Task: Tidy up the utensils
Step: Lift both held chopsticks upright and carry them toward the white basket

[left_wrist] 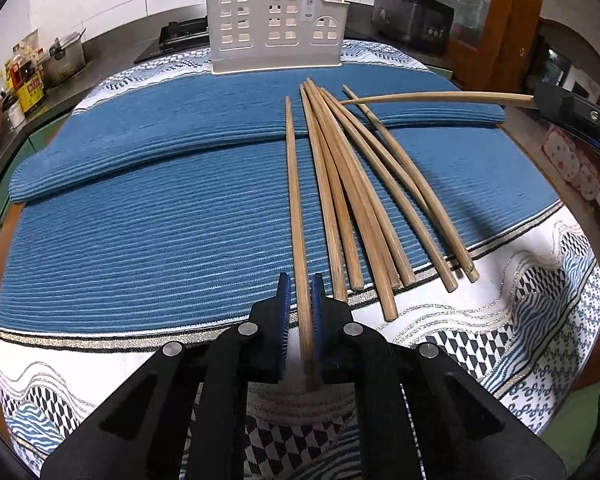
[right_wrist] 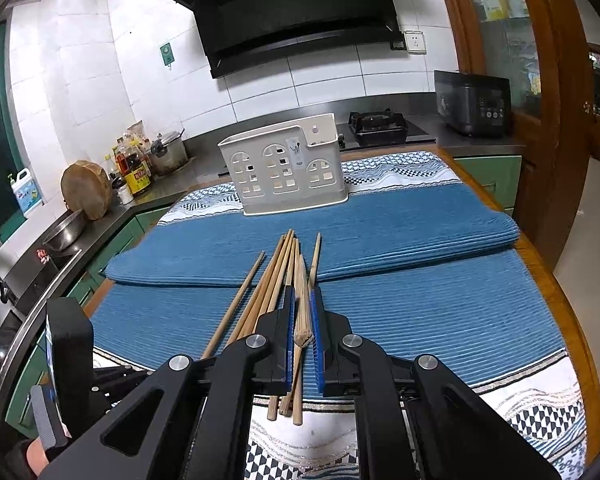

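Several wooden chopsticks [left_wrist: 356, 200] lie fanned on a blue ribbed mat [left_wrist: 160, 216]. My left gripper [left_wrist: 300, 300] is closed around the near end of the leftmost chopstick [left_wrist: 294, 184], which still lies on the mat. My right gripper [right_wrist: 302, 312] is shut on one chopstick [right_wrist: 302, 300] and holds it above the pile [right_wrist: 268, 292]; in the left wrist view that chopstick [left_wrist: 440, 98] sticks out from the right gripper [left_wrist: 572, 114]. A white utensil holder [left_wrist: 276, 24] with arched cut-outs stands at the mat's far edge, also in the right wrist view [right_wrist: 284, 164].
A patterned white and blue cloth [left_wrist: 500, 340] covers the table under the mat. A gas hob [right_wrist: 374, 124], rice cooker [right_wrist: 472, 104], pot and bottles [right_wrist: 140, 168] sit on the counter behind. A sink [right_wrist: 64, 232] is at the left.
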